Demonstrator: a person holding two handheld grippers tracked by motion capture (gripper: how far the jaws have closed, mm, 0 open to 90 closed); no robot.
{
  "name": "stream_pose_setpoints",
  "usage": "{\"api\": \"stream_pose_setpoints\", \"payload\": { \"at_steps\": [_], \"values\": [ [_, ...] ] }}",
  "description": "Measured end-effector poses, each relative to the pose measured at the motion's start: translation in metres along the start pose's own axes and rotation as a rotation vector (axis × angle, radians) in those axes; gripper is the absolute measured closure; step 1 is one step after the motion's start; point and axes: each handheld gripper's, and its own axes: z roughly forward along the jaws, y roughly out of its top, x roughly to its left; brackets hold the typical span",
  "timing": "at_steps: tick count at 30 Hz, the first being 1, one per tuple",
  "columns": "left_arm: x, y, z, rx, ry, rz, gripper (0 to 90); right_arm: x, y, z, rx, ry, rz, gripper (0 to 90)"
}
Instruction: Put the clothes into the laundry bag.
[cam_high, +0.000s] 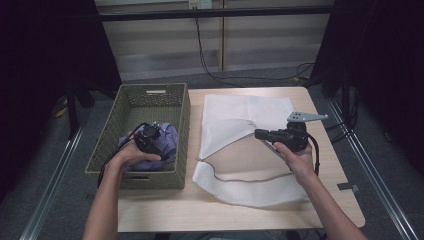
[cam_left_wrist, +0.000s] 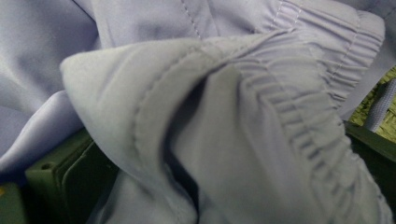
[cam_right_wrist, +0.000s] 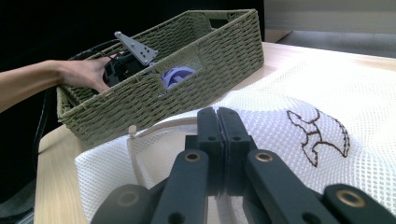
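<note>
A lavender garment (cam_high: 168, 141) lies bunched in the near end of an olive woven basket (cam_high: 131, 106) at the table's left. My left gripper (cam_high: 150, 137) rests down on the garment; its own view is close on folds and an elastic band of the garment (cam_left_wrist: 233, 116), and its jaws are covered. A white mesh laundry bag (cam_high: 240, 110) lies at the table's middle and right. My right gripper (cam_high: 260, 134) is shut on the bag's upper edge and holds the mouth lifted; the jaws meet at my right gripper (cam_right_wrist: 217, 116) over the mesh bag (cam_right_wrist: 373, 102).
The right gripper view shows the basket (cam_right_wrist: 187, 88) beyond the bag, with the garment (cam_right_wrist: 177, 74) and the other hand in it. Bare wooden table (cam_high: 240, 212) runs along the near edge. Dark curtains flank both sides, and cables (cam_high: 210, 70) lie on the floor behind.
</note>
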Motion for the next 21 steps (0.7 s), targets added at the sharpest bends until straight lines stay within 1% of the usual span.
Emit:
{"api": "stream_pose_setpoints", "payload": {
  "at_steps": [1,2,3,4,5,6,7,8,9,10,12,13,14,15,16,17,18,21],
  "values": [
    [0.0,0.001,0.0,0.004,-0.003,-0.006,0.4,0.0,0.0,0.0,-0.001,0.001,0.001,89.1],
    [0.0,0.003,-0.002,0.027,0.001,-0.012,2.9,0.0,0.0,0.0,-0.001,0.002,0.002,89.0],
    [0.0,0.005,-0.004,0.031,0.006,-0.044,8.9,0.0,0.0,0.0,0.0,0.0,0.001,89.0],
    [0.001,0.006,-0.006,0.04,0.0,-0.055,15.0,0.0,0.0,0.0,0.0,-0.001,0.0,89.1],
    [0.001,0.005,-0.008,0.04,-0.001,-0.066,18.9,0.001,0.0,0.0,-0.001,-0.002,-0.001,89.0],
    [0.001,0.005,-0.008,0.029,-0.011,-0.093,22.1,0.001,0.0,0.0,0.0,-0.004,0.0,89.0],
    [0.003,0.005,-0.011,0.044,-0.008,-0.07,25.0,0.001,0.0,-0.001,0.0,-0.005,-0.002,89.0],
    [0.005,0.004,-0.012,0.04,-0.011,-0.075,30.0,0.001,0.001,-0.001,0.001,-0.007,-0.003,89.0],
    [0.005,0.003,-0.013,0.039,-0.014,-0.085,38.2,0.001,0.001,-0.001,0.0,-0.006,-0.004,89.1],
    [0.007,0.003,-0.014,0.028,-0.016,-0.102,40.8,0.0,0.001,-0.001,0.0,-0.006,-0.004,89.1],
    [0.009,0.003,-0.015,0.031,-0.009,-0.113,46.7,0.0,0.001,-0.001,0.0,-0.006,-0.004,89.1],
    [0.008,0.004,-0.015,0.031,0.001,-0.136,48.7,0.0,0.001,-0.001,0.0,-0.007,-0.006,89.1],
    [0.009,0.005,-0.014,0.03,-0.006,-0.143,49.2,0.0,0.001,-0.001,-0.001,-0.007,-0.005,89.1],
    [0.01,0.005,-0.015,0.037,0.0,-0.138,50.3,0.0,0.001,-0.002,-0.003,-0.007,-0.006,89.0],
    [0.009,0.006,-0.015,0.038,0.002,-0.154,50.7,0.0,0.001,-0.002,-0.003,-0.006,-0.005,89.0],
    [0.01,0.005,-0.016,0.039,-0.003,-0.158,52.5,0.0,0.001,-0.002,-0.007,-0.009,-0.002,89.0],
    [0.011,0.005,-0.016,0.028,-0.002,-0.169,55.1,0.0,0.002,-0.003,-0.008,-0.011,-0.002,89.0],
    [0.013,0.005,-0.017,0.027,-0.009,-0.177,58.0,-0.001,0.002,-0.004,-0.013,-0.015,0.001,89.1]
  ]
}}
